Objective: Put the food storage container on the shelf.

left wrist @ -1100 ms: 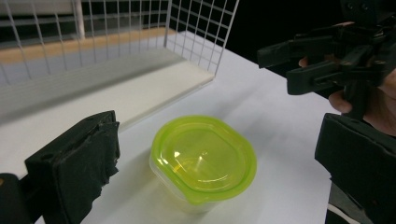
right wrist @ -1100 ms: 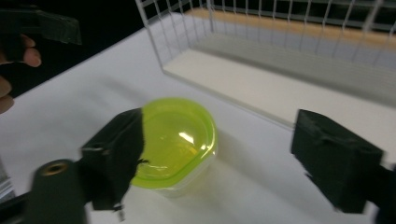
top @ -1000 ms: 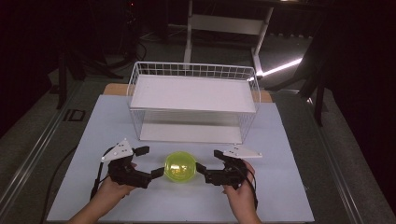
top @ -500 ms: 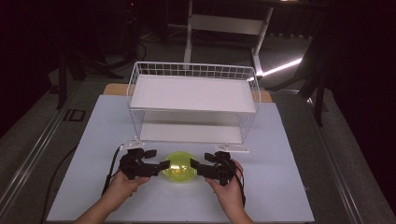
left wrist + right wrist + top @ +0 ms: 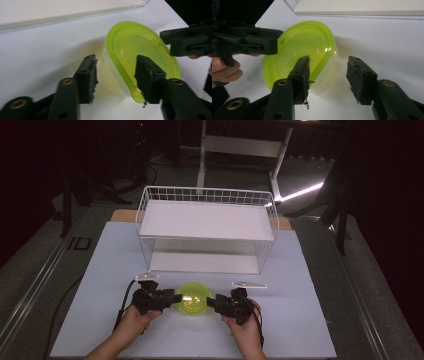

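Note:
A clear round container with a yellow-green lid point(image 5: 194, 298) sits on the white table near its front edge. My left gripper point(image 5: 172, 300) comes at it from the left and my right gripper point(image 5: 212, 302) from the right. Both pairs of jaws have just been closing with the container's edge between them. In the left gripper view, one jaw lies over the lid point(image 5: 130, 50) and the other stands a little off the clear wall. In the right gripper view, one jaw covers the lid point(image 5: 304, 42) and the other is well apart from the wall.
A white wire basket rack point(image 5: 207, 220) with an upper and a lower shelf stands behind the container, mid-table. The white tabletop point(image 5: 310, 320) extends on both sides of the hands. A dark floor and a white stand lie beyond the table's far edge.
Both grippers have sunk toward the table and closed in on the container from either side. Their jaws have narrowed around its edge. The container has not moved.

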A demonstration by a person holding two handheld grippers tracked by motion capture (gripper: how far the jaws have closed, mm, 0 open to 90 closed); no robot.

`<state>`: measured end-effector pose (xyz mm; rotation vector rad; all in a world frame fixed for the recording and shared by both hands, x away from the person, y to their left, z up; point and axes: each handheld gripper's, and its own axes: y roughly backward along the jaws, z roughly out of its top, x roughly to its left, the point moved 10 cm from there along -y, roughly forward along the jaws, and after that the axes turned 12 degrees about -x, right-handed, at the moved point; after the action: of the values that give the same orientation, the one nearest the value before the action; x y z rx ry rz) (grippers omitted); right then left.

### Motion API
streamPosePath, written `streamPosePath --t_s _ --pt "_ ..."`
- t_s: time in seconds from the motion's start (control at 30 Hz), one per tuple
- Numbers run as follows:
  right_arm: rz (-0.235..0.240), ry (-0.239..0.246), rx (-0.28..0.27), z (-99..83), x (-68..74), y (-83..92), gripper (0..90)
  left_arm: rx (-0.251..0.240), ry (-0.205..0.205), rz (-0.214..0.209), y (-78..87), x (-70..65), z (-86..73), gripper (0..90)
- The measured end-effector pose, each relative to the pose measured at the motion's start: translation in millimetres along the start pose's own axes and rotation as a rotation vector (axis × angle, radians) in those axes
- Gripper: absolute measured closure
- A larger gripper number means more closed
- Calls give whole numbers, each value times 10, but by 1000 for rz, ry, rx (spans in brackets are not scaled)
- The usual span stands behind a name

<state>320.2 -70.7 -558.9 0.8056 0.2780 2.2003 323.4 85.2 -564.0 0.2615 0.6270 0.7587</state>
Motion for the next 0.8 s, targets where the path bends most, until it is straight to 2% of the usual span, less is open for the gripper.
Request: streamPosePath --t_s 0.07,0.13,0.2,0.3,0.47,0.53,0.63,0.73,0.8 --pt "9 -21 7 -10 9 5 568 9 8 -31 10 -33 -25 616" --pt "15 -22 13 -13 29 9 605 18 4 -41 25 -64 -35 646" --pt "18 -13 21 -19 56 9 663 23 -18 -30 39 -90 -40 667" --pt "12 -11 34 -40 86 5 697 32 -30 -29 59 -148 -48 698" --pt "5 -10 23 -37 123 46 766 50 -21 -56 115 -248 -94 755" --pt "3 1 13 -18 132 75 789 49 -63 -33 126 -273 -120 794" --pt "-12 44 13 -12 146 96 792 46 -25 -48 123 -274 -107 802" --pt "-26 79 -16 53 170 121 792 38 -10 -54 116 -276 -72 808" --pt "-28 91 -29 116 170 132 792 22 15 -65 107 -288 -6 809"
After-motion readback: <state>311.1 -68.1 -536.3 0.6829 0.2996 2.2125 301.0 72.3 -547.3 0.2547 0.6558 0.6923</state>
